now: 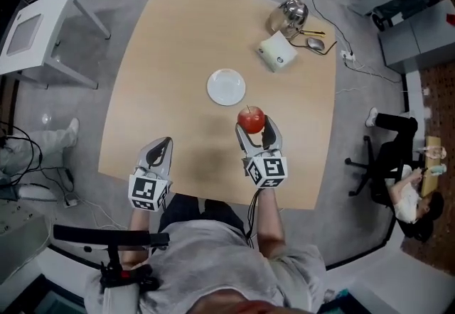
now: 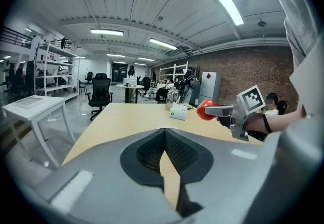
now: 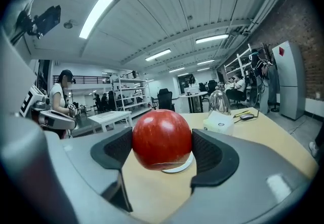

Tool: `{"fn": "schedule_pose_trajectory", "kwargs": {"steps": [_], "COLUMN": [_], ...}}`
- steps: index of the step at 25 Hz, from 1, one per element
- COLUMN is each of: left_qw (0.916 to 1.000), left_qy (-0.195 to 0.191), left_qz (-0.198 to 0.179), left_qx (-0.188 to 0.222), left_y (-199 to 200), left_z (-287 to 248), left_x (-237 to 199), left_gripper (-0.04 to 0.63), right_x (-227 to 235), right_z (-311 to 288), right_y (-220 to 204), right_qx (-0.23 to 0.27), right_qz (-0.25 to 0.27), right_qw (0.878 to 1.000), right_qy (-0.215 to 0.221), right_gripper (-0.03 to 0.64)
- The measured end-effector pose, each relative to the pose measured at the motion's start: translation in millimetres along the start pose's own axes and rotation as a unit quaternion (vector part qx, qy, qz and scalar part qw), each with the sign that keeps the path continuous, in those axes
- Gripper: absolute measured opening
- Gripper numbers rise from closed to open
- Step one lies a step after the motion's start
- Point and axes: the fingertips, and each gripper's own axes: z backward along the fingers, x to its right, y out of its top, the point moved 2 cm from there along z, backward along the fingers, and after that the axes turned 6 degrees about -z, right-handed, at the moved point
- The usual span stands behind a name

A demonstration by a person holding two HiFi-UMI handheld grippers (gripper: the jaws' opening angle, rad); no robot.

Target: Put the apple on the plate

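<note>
My right tongs [image 1: 254, 128] clamp the apple [image 1: 251, 119] between both jaws over the counter [image 1: 185, 35], near the white plate [image 1: 226, 87], while my left tongs [image 1: 162, 143] sit closed and empty.

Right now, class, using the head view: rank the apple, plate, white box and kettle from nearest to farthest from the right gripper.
1. The apple, gripped between the jaws of the right gripper.
2. The plate, just beyond it, slightly left.
3. The white box, farther off, to the right.
4. The kettle, farthest, just past the box.
</note>
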Motion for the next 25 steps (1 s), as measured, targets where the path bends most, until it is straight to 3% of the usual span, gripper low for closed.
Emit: {"fn": "schedule_pose_trajectory", "kwargs": {"steps": [11,25], "left_qw": [0.9988,0.9975], "left_qy": [-0.02,-0.03], "left_qz": [0.025,0.041], "left_qx": [-0.036,-0.049], "left_y": [-32.1,-43.4], "left_z": [-37.3,-62.7], "left_x": [-12.3,-18.7], "left_gripper": [0.02,0.02], "right_x": [35.0,53.9], "right_z": [-68.5,-134.6], "right_y": [-21.5,-65.1], "right_qx": [-0.02,-0.076], "right_qz": [0.001,0.023], "right_qw": [1.0,0.997], "right_qy": [-0.01,-0.003], "right_gripper": [0.373,0.373]}}
